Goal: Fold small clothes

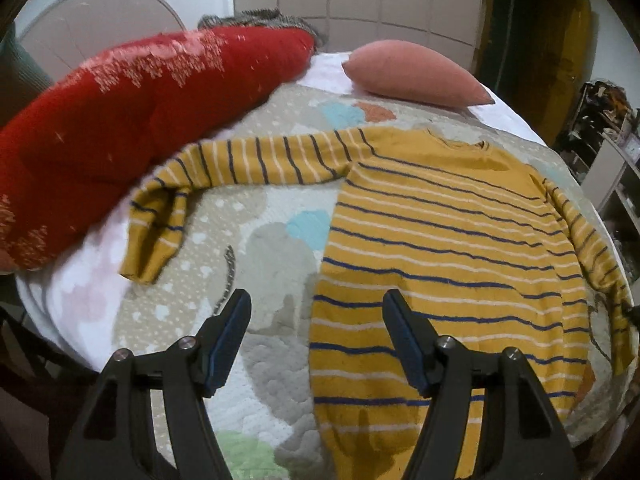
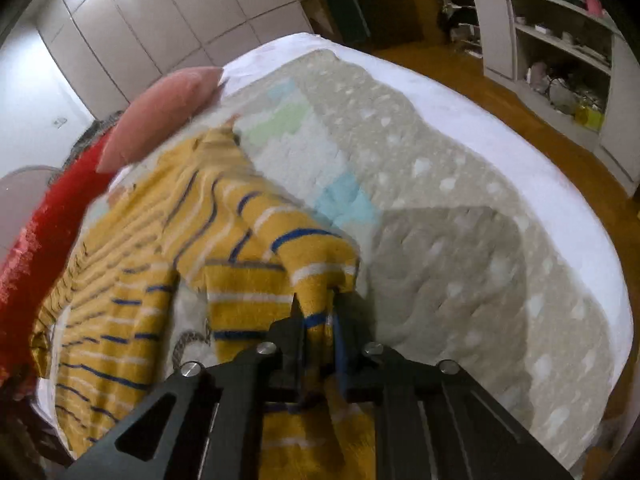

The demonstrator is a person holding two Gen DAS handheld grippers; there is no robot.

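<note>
Over quilt (image 1: 256, 216): left jaws wide; right jaws pinching sleeve (image 2: 316, 268)

Sweater (image 1: 440, 240) flat on bed quilt (image 1: 260, 248), one sleeve (image 1: 248, 160) stretched left. Cushion (image 1: 120, 120) lies left of it, pillow (image 1: 412, 72) behind. Shelf unit (image 2: 560, 52) stands right of bed.

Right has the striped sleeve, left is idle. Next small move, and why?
Probably carry the right gripper across to lay that sleeve over the sweater body: it is shut on the sleeve, and the body lies flat. The left gripper hangs open above the hem edge.
</note>
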